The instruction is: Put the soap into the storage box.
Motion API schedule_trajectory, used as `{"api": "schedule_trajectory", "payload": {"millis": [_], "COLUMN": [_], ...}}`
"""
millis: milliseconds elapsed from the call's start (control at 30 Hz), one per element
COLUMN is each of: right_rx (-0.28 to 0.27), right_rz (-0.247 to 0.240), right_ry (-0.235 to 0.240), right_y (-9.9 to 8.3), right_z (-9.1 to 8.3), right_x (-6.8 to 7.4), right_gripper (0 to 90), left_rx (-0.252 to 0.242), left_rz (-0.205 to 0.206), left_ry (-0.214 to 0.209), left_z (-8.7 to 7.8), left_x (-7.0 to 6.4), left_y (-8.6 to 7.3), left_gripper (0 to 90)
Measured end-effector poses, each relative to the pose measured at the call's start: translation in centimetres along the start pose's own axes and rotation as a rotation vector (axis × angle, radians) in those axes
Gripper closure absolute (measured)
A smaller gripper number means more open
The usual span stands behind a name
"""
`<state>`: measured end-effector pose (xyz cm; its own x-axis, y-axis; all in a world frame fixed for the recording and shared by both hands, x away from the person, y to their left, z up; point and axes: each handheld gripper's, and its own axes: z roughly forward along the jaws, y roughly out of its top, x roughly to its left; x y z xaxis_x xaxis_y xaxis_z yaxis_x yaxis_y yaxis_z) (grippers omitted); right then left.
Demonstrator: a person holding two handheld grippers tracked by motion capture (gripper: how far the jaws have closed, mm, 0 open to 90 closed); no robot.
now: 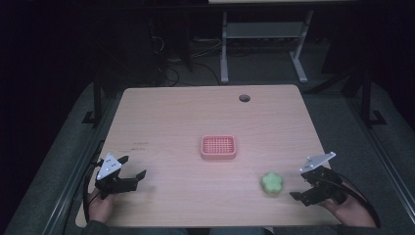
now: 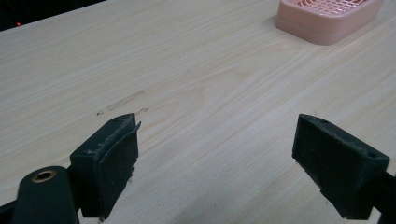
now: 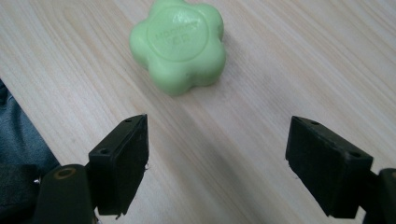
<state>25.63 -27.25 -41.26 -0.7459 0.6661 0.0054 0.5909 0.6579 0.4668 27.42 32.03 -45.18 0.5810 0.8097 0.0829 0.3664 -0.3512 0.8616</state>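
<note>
Both grippers empty, fingers spread wide

Right gripper faces the green soap at 12 o'clock, untouched; left gripper hovers over bare worktop.

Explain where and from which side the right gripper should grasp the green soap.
Grip the soap across its scalloped sides, jaws seated in two opposite notches between lobes. It lies flat on the table, so probably come from above. The right gripper is open with the soap just ahead.
</note>
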Motion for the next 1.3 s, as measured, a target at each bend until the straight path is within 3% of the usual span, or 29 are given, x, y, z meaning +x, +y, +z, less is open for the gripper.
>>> {"api": "schedule_trajectory", "payload": {"millis": [767, 1300], "right_rx": [0.053, 0.086], "right_rz": [-0.051, -0.071], "right_ry": [0.015, 0.035], "right_y": [3.0, 5.2], "right_z": [1.6, 2.4], "right_x": [0.3, 0.6], "right_gripper": [20.4, 19.3], "left_rx": [-0.003, -0.008], "left_rz": [0.023, 0.014], "left_ry": [0.009, 0.001], "left_z": [-0.1, -0.3], "left_x": [0.1, 0.3], "left_y": [0.2, 0.2], "left_gripper": [14.1, 14.1]}}
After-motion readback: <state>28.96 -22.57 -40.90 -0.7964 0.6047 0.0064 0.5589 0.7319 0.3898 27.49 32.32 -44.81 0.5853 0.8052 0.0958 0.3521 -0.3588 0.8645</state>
